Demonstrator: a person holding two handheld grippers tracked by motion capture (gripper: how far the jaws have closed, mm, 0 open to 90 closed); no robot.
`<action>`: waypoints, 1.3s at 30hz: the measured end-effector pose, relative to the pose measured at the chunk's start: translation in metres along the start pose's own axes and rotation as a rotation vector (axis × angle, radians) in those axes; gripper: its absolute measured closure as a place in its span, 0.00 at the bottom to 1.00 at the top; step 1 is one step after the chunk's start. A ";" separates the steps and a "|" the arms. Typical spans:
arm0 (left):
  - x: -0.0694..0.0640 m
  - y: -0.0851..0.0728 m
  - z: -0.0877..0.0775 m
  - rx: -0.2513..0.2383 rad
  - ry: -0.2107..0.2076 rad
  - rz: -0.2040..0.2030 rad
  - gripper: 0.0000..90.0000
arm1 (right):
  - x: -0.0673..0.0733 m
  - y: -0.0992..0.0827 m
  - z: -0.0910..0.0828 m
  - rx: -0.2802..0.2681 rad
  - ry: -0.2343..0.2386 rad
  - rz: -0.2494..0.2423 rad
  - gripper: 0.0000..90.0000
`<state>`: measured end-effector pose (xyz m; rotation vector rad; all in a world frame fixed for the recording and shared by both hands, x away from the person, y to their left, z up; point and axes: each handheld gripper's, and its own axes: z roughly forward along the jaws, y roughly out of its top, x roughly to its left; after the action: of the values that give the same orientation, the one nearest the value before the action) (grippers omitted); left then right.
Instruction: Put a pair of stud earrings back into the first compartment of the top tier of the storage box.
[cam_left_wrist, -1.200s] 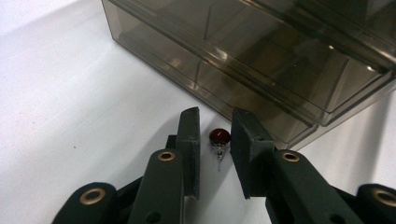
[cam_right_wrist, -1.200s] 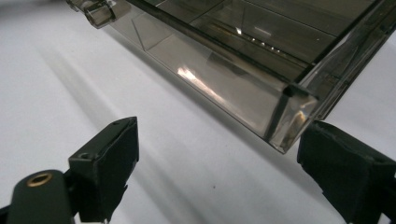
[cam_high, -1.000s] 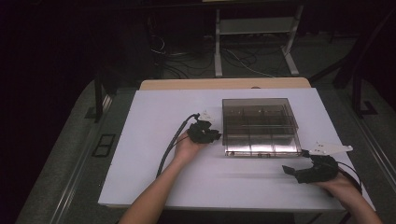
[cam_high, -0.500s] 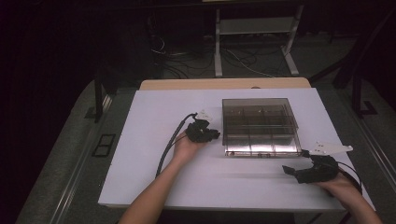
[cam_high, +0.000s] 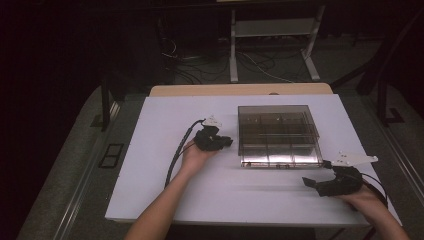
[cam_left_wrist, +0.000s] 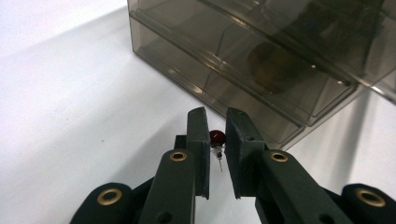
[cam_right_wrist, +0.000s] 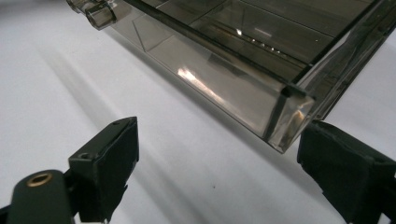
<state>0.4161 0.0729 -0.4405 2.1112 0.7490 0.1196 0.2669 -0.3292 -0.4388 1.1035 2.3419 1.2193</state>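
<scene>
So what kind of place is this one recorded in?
Probably a lab or workshop set up for recording, not a home. A white table stands in a dark room, loose cables lie on the floor behind it beside a metal stand, and a clear plastic box with compartments sits on top.

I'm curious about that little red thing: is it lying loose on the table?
No, the red bead on its thin pin is pinched between the two jaws of the left tool, near the smoky plastic box.
</scene>
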 end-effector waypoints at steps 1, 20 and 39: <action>0.000 0.000 -0.002 -0.001 -0.002 0.000 0.89 | 0.000 0.000 0.000 0.000 0.000 0.000 0.14; -0.006 0.005 -0.034 -0.016 -0.045 0.038 0.88 | 0.000 0.000 -0.001 -0.004 0.001 -0.003 0.14; -0.016 0.014 -0.051 -0.052 -0.083 0.069 0.88 | 0.000 0.000 -0.001 -0.005 0.000 -0.008 0.14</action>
<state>0.3919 0.0942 -0.3952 2.0803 0.6176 0.0873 0.2664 -0.3303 -0.4379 1.0915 2.3396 1.2219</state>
